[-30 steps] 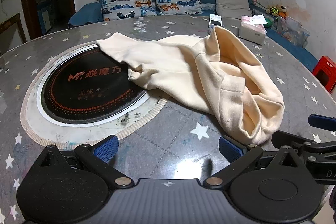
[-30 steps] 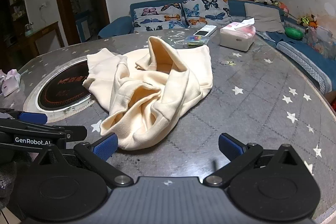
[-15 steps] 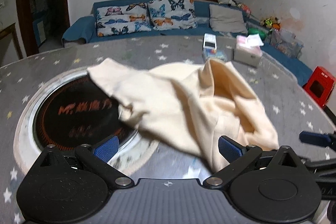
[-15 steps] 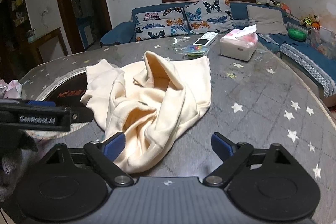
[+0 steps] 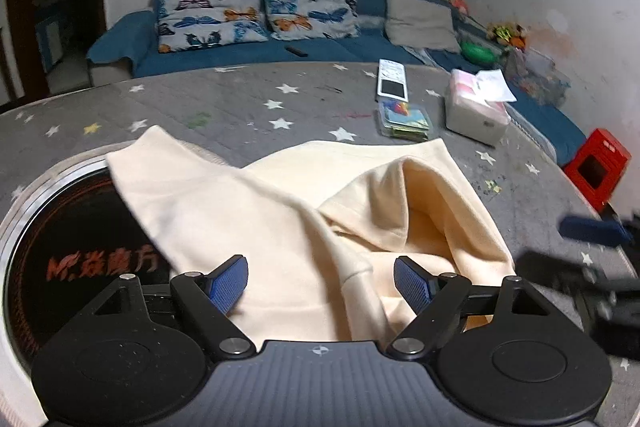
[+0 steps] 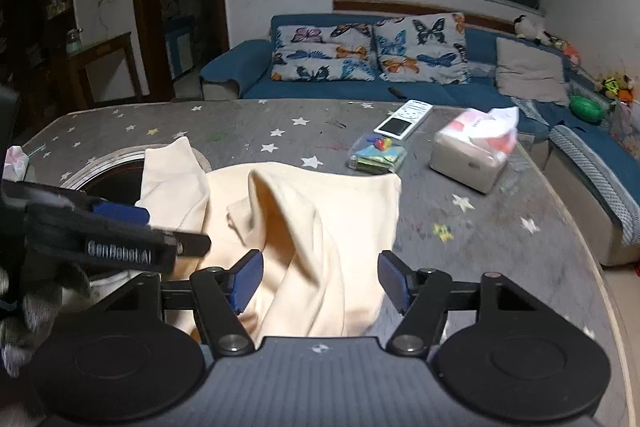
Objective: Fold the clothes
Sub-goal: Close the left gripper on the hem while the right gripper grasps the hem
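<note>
Both views are taken close above the near edge of the tabletop (image 5: pixel 240 95), angled downward toward the sofa (image 6: pixel 248 63). The cream sweatshirt (image 5: pixel 280 211) is shared.

My left gripper (image 5: pixel 320 285) and right gripper (image 6: pixel 320 281) are matt black plastic with ribbed blue pads (image 5: pixel 228 285). Under them lies the sweatshirt (image 5: pixel 280 227), soft cream cloth with a matt, fleecy look. Left of the sweatshirt, the round cooktop (image 5: pixel 76 259) is glossy black glass. The table cover (image 6: pixel 480 227) beyond the sweatshirt is dull grey and scuffed. Right of the sweatshirt, the tissue pack (image 6: pixel 472 151) is shiny plastic wrap.
</note>
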Available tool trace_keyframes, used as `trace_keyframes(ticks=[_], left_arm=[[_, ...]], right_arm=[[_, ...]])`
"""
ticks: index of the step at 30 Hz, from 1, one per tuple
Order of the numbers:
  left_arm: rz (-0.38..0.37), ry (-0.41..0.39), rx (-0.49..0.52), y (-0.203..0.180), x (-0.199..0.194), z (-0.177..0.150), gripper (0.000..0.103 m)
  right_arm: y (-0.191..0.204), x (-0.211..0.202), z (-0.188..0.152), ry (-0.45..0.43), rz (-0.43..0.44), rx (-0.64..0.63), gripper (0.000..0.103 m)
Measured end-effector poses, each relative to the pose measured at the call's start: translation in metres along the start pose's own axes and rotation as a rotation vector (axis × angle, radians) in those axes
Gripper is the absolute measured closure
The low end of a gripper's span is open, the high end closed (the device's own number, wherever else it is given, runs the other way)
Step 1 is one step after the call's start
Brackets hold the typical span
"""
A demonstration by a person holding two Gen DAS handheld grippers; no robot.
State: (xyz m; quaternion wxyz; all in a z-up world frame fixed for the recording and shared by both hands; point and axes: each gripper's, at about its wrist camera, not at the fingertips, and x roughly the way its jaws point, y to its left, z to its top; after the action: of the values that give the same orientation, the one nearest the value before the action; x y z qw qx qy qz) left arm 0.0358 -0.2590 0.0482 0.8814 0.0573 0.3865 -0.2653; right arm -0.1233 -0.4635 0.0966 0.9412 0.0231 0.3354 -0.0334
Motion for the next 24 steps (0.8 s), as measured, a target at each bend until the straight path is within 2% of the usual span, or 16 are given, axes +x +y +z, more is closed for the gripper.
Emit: trace_keyframes(ticks=[1,3,5,8,10,12,15,24], left_arm=[[-0.001,0.003,0.010,-0.001,0.003,0.001,0.027],[-0.006,0.027,0.009,0.000,0.010,0.001,0.048],[-0.018,0.052,-0.008,0.005,0.016,0.001,0.064],[-0.042,0.041,-0.014,0.010,0.015,-0.001,0.086],[-0.048,0.026,-0.013,0.011,0.010,-0.003,0.090],[-0.054,0.007,-0.024,0.015,0.002,-0.005,0.092],[-0.050,-0.022,-0.049,0.024,-0.014,-0.011,0.093],[-0.019,-0.098,-0.131,0.059,-0.079,-0.041,0.094]], right_arm=[[-0.001,0.005,0.005,0.006,0.007,-0.006,0.043],[0.001,0.019,0.013,0.016,0.020,-0.030,0.046],[0.004,0.035,0.019,0.036,0.031,-0.056,0.052],[0.011,0.057,0.023,0.070,0.062,-0.072,0.060],[0.016,0.066,0.022,0.072,0.062,-0.095,0.069],[0.018,0.072,0.022,0.065,0.042,-0.106,0.089],[0.009,0.066,0.021,0.035,0.012,-0.069,0.099],[-0.032,0.003,0.008,-0.096,-0.095,0.034,0.100]])
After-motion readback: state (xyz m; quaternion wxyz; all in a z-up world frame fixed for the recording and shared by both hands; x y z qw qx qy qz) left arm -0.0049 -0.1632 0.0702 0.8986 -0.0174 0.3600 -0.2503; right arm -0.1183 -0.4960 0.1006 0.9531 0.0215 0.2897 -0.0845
